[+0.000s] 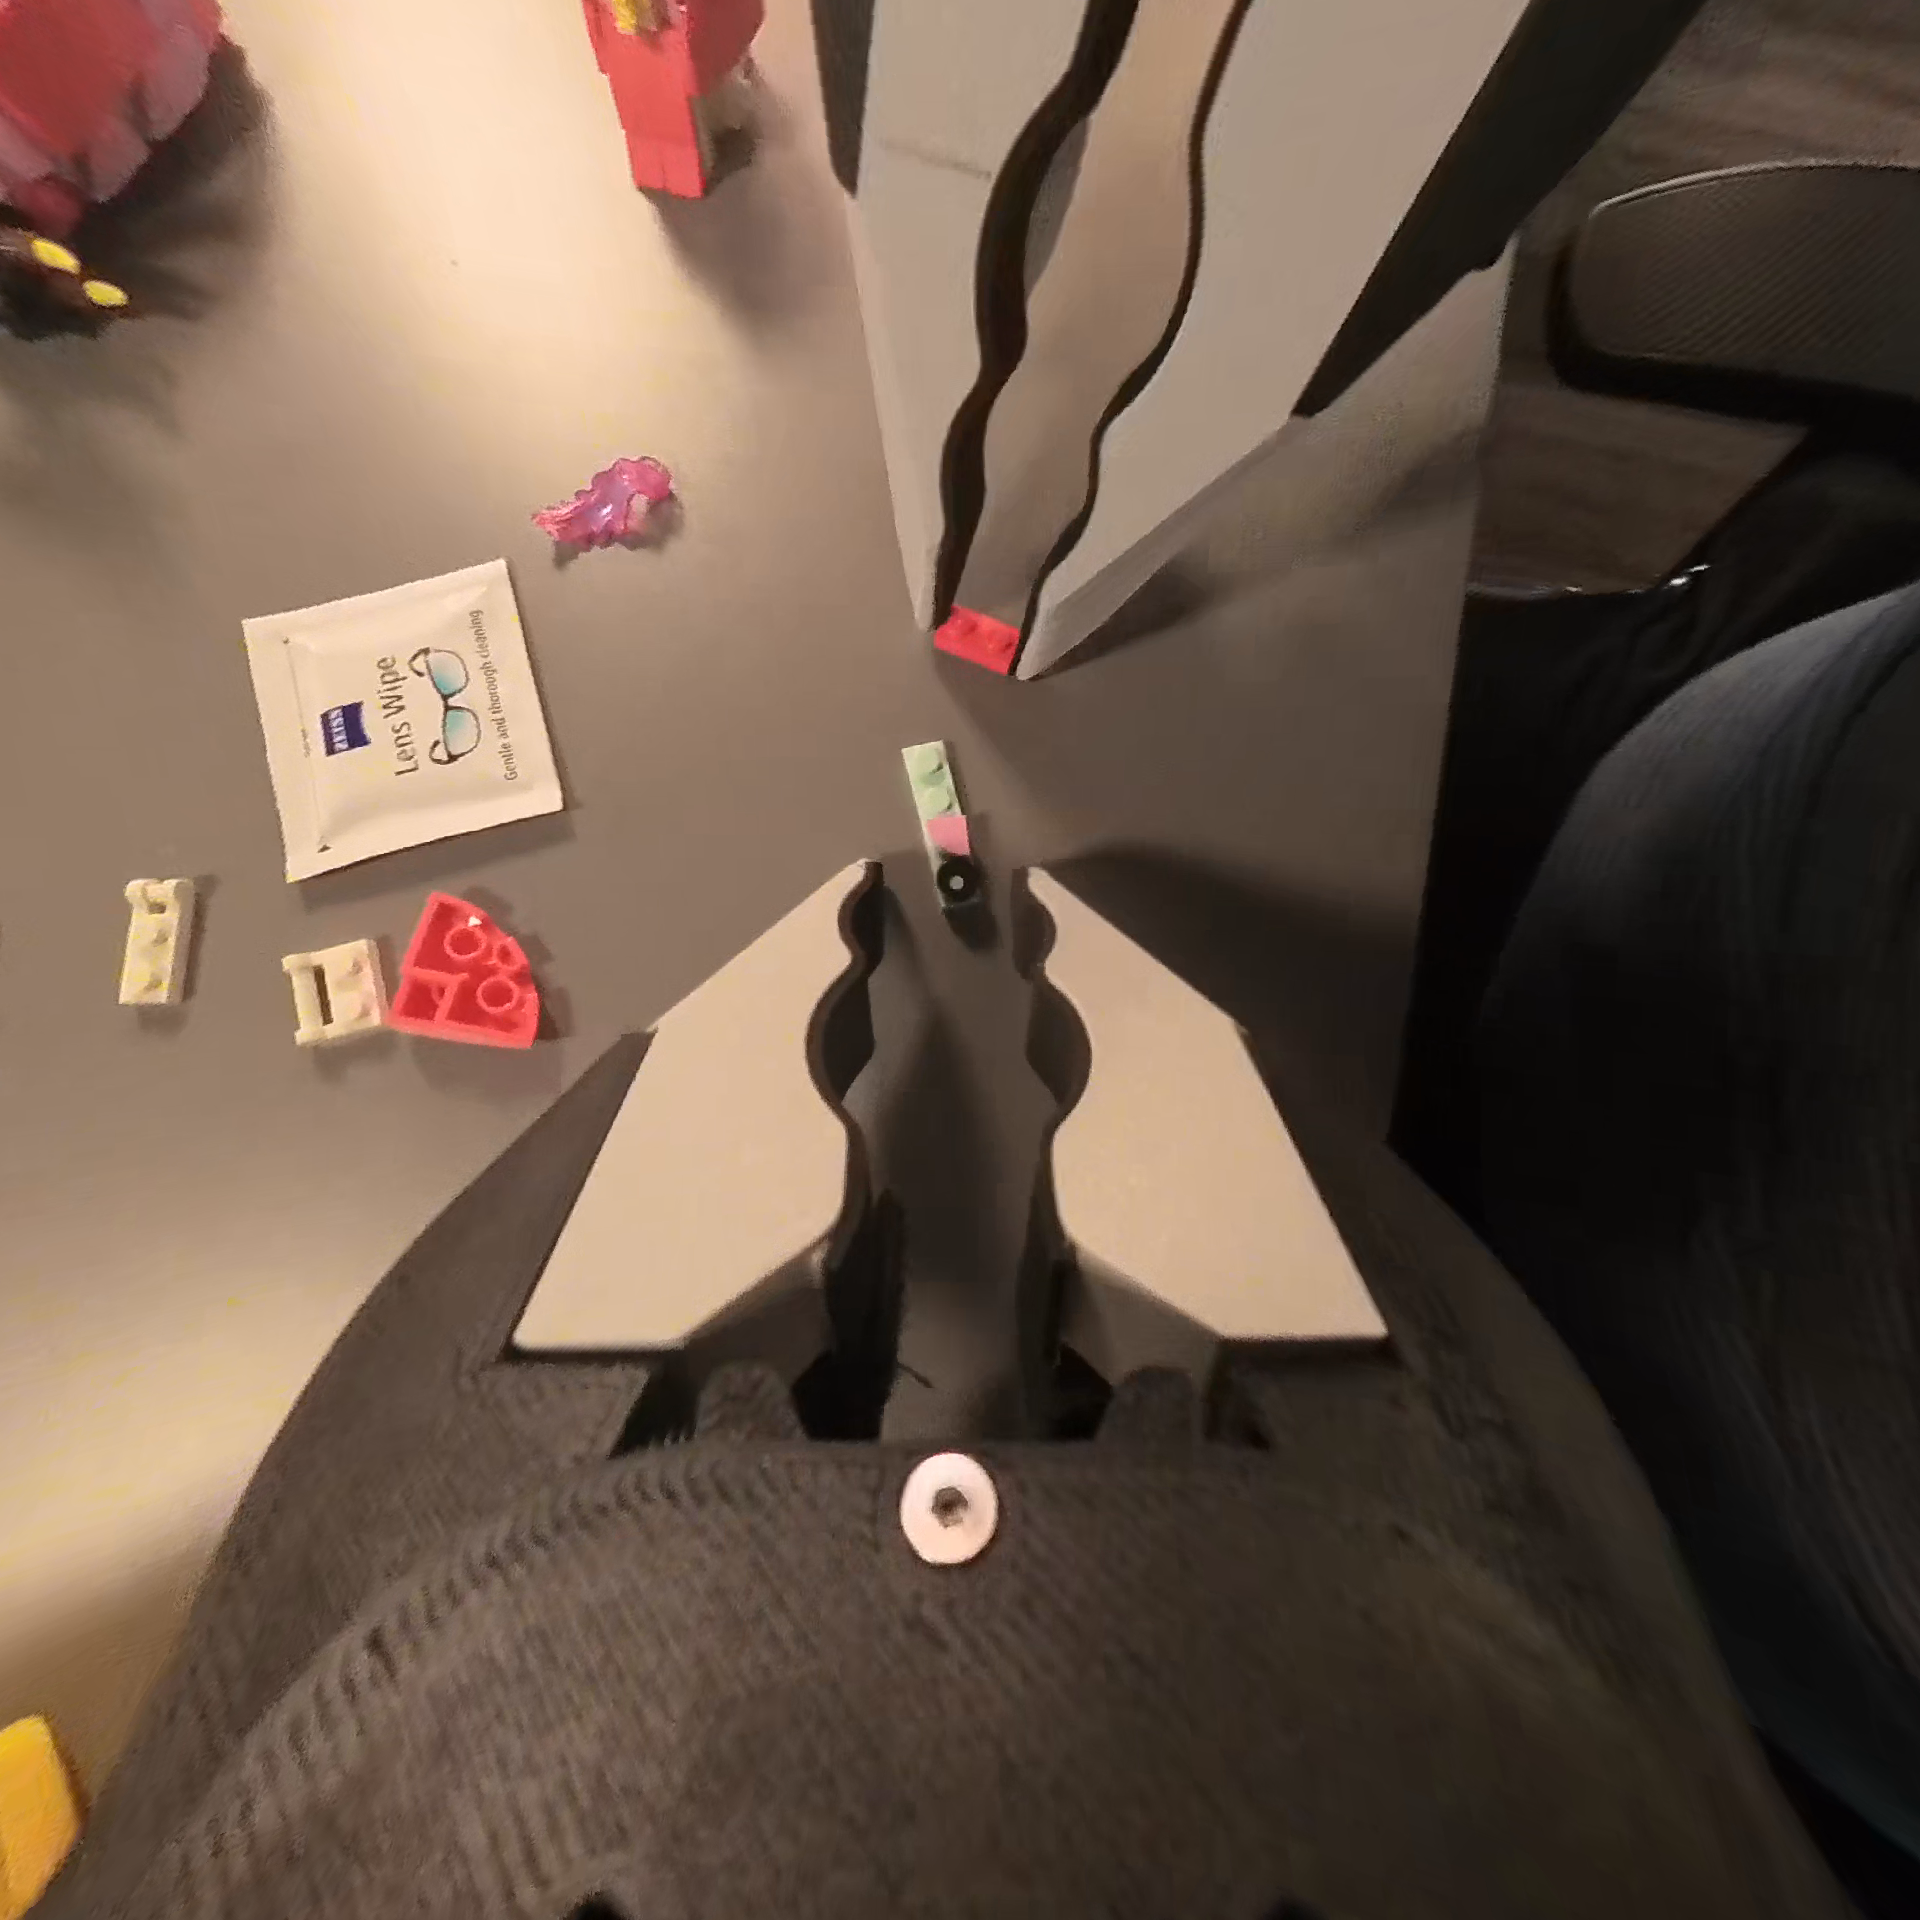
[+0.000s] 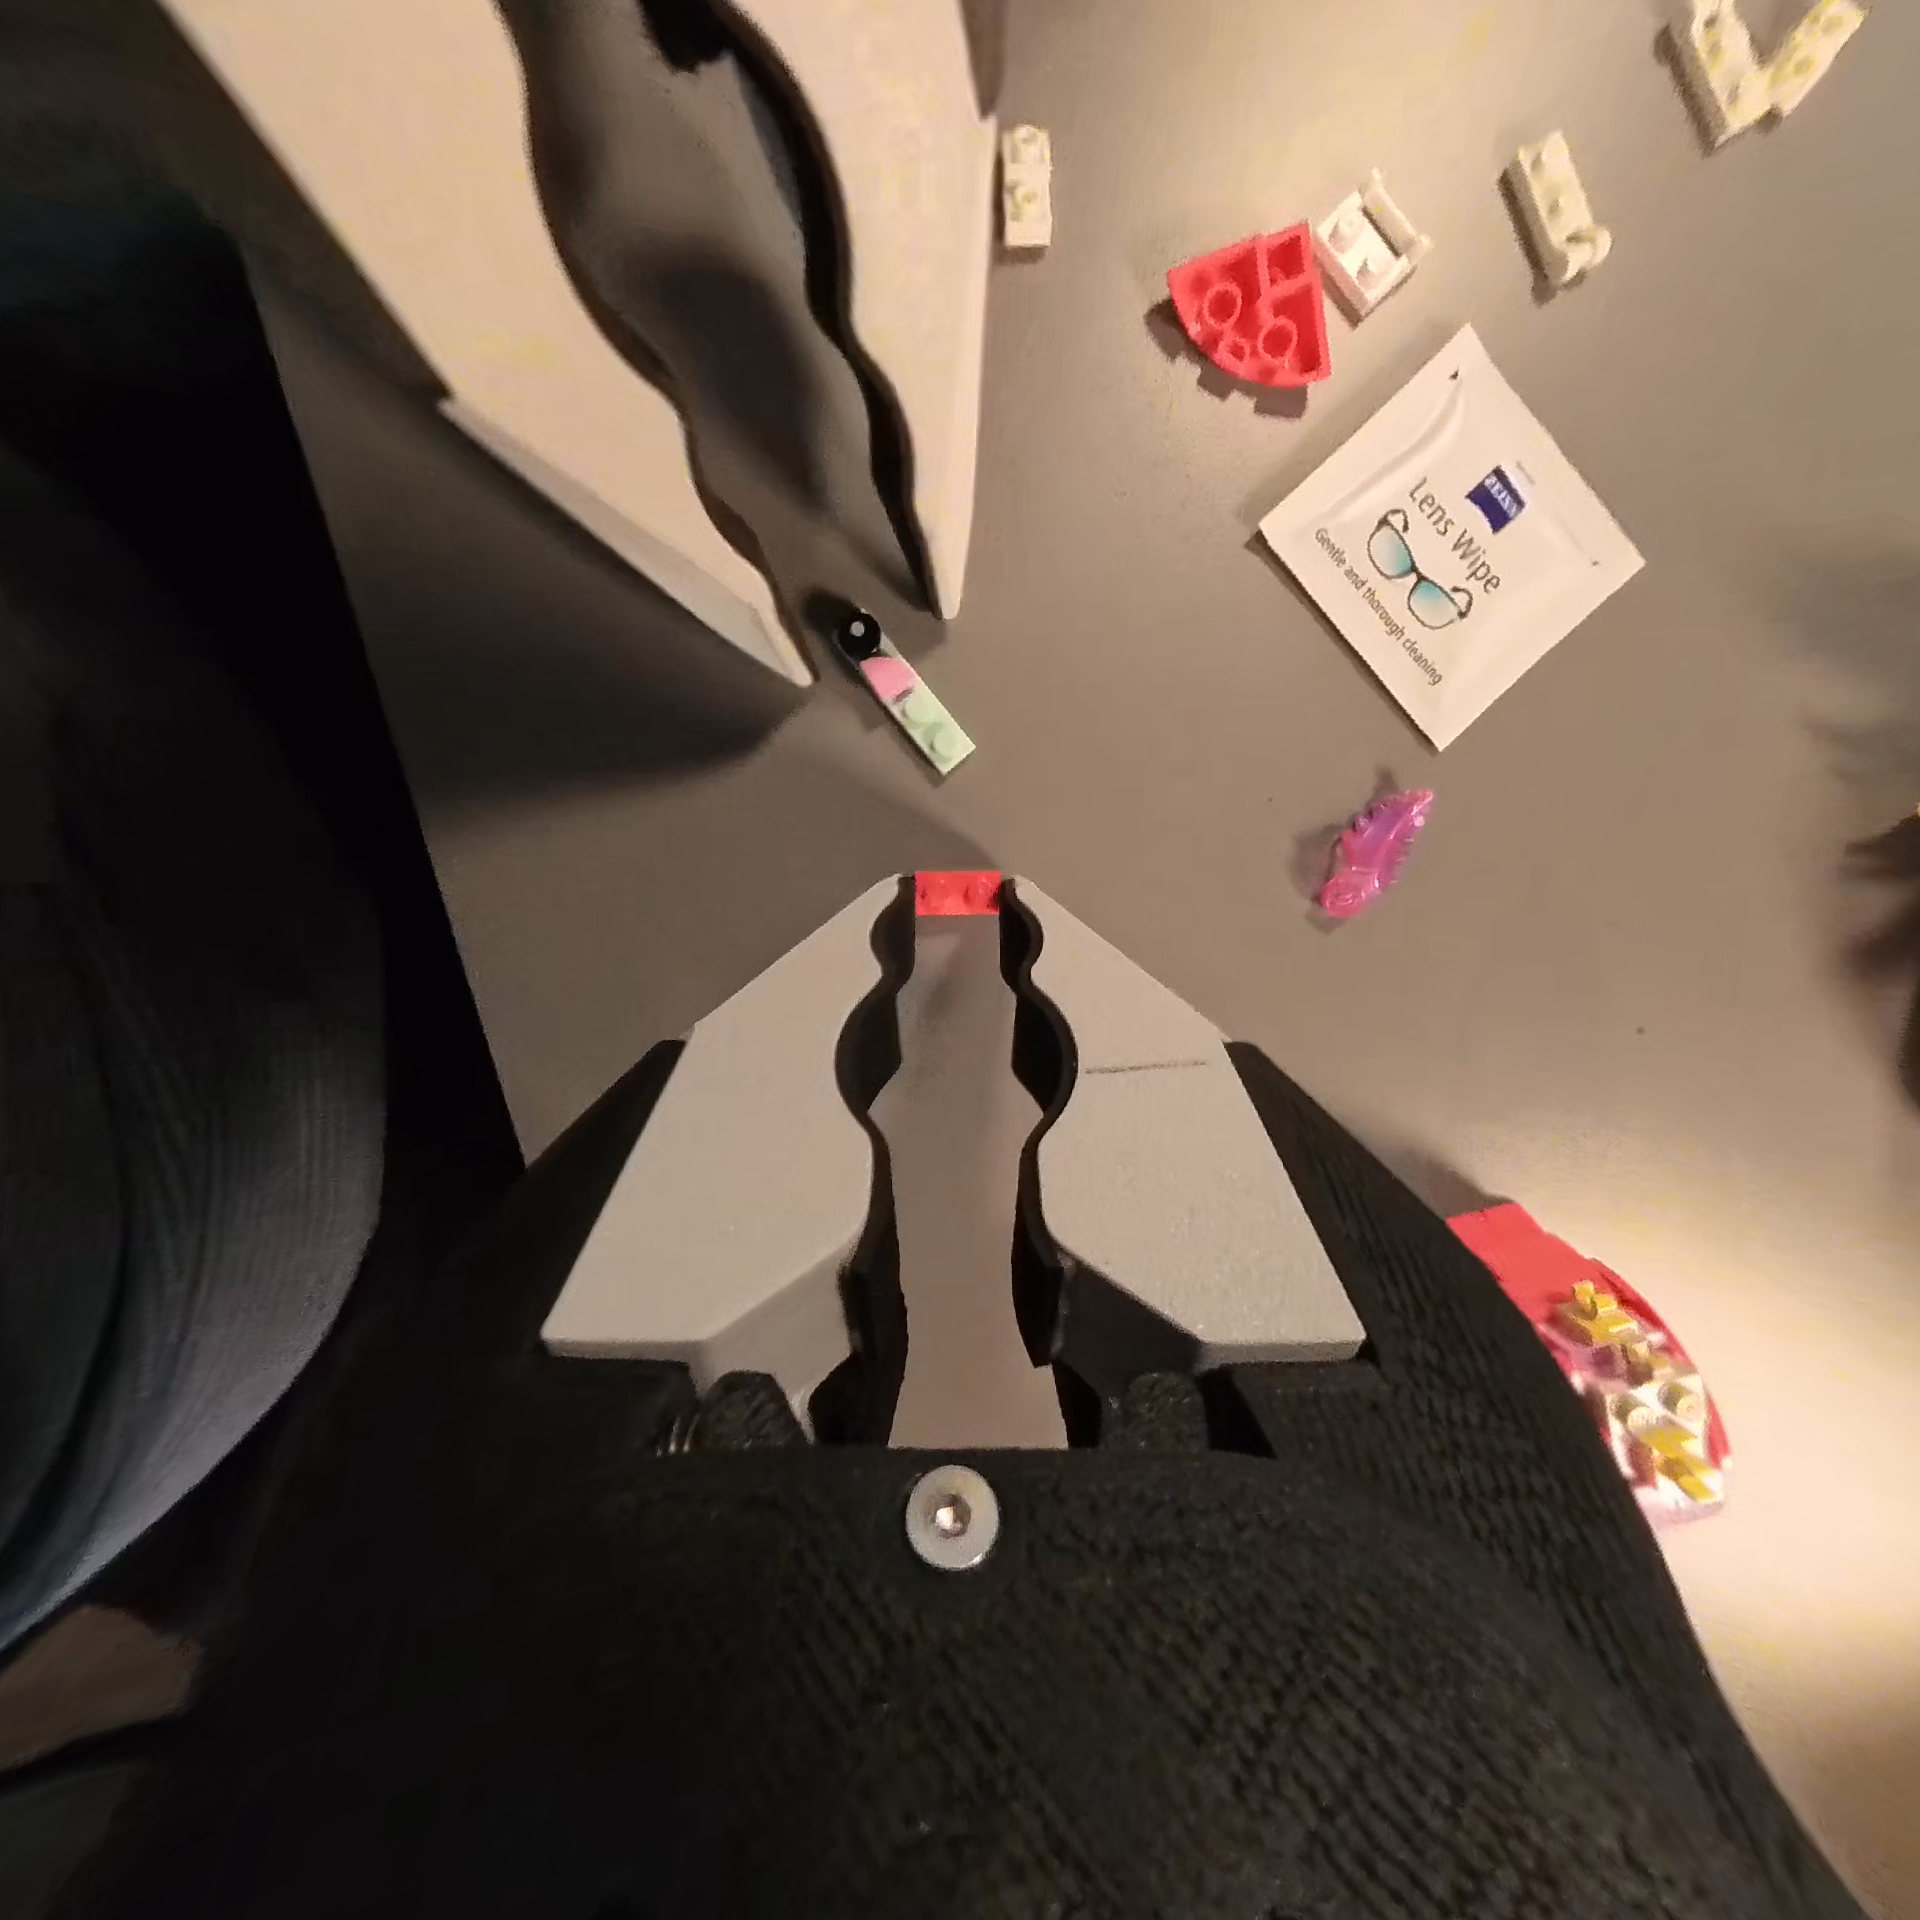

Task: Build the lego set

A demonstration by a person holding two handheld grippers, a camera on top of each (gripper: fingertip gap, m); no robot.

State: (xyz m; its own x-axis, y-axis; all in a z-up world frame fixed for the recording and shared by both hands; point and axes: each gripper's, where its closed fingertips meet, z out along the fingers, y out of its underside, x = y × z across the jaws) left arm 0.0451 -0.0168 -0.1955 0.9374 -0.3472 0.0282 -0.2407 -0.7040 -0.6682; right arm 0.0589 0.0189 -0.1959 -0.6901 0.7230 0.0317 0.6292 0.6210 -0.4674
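Two grippers are facing each other over a grey table point(image 1: 675, 364). At centre frame, the right gripper point(image 2: 957, 896) is pinching a small red brick point(image 2: 957, 894) between both fingertips. The left gripper point(image 1: 954, 894) is hanging open astride a mint plate point(image 1: 940, 790), its pads clear of it. Left of them are lying a white sachet point(image 1: 400, 717) and a red wedge brick point(image 1: 468, 977).

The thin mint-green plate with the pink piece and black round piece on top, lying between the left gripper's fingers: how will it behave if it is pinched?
The mint-green plate looks rigid, so it probably will not bend. It lies flat and thin on the table, so fingertips may slide over it. The left gripper stands open around its black-stud end; an end pinch might swivel it.
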